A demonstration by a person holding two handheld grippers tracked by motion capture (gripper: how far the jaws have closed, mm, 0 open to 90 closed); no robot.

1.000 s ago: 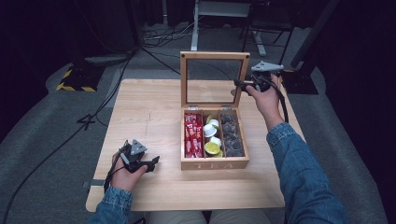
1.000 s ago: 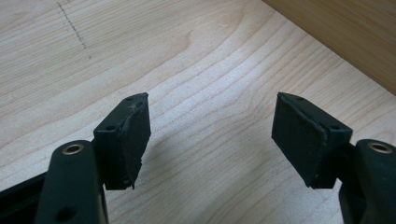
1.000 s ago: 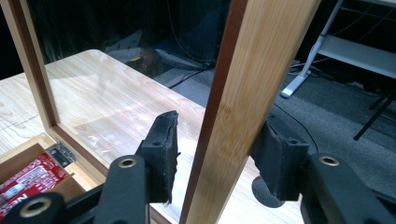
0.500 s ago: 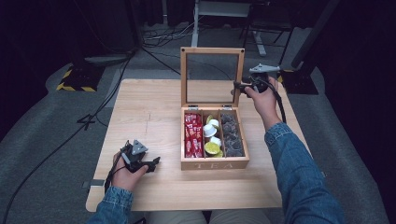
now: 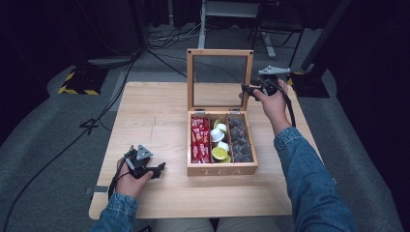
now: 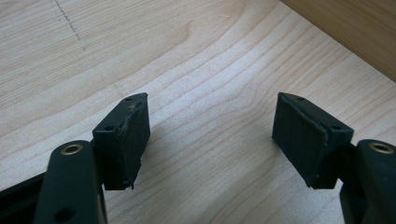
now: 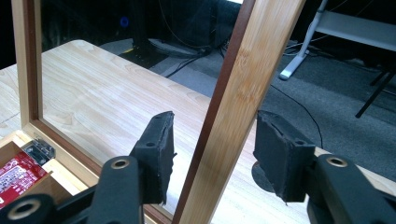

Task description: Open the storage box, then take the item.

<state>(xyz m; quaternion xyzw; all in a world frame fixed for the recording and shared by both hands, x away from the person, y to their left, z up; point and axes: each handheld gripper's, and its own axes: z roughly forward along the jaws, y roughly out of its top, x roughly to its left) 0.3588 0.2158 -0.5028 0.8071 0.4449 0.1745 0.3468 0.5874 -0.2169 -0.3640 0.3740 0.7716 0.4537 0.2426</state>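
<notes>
High view: the light wooden table (image 5: 154, 116) lies bare from 9 to 12 o'clock of the open wooden tea box (image 5: 221, 166), which stands right of centre, well inside the table's edges. Its glass-paned wooden lid (image 5: 220, 54) stands upright at the box's 12 o'clock side. The right tool (image 5: 247, 89) straddles the lid's right frame bar at 1 o'clock; its jaws have just been opening, the bar between them with gaps either side, pads not pressing. The left tool (image 5: 157, 170) rests near the front edge at 9 o'clock of the box, jaws apart, holding nothing.
</notes>
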